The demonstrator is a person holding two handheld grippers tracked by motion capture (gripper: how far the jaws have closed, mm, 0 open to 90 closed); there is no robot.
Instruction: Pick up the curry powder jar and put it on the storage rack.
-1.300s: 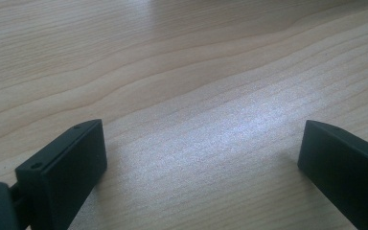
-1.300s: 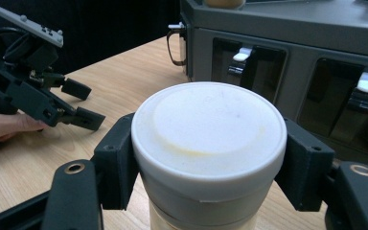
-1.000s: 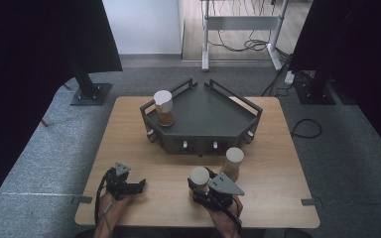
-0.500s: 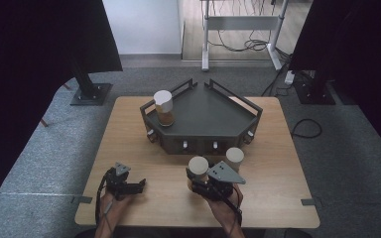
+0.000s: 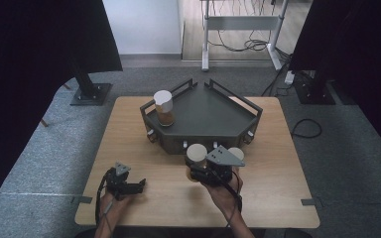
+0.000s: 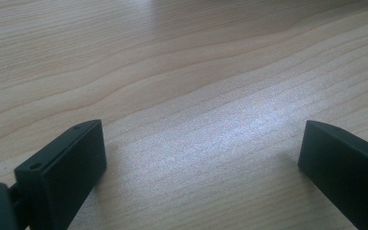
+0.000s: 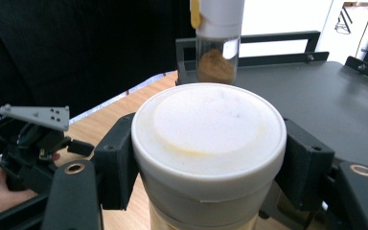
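Nearest me the left tongs (image 5: pixel 140 185) rest spread on the wooden tabletop (image 5: pixel 278 163), the right tongs (image 5: pixel 192 173) pinch a white-lidded jar (image 5: pixel 196 153) before the dark tray (image 5: pixel 213 111), where another jar (image 5: pixel 164 107) stands upright

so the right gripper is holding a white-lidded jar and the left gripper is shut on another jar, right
Not quite. The right gripper does grip the white-lidded jar, but the left gripper holds nothing: the left gripper view shows its fingers spread open over the bare wooden table.
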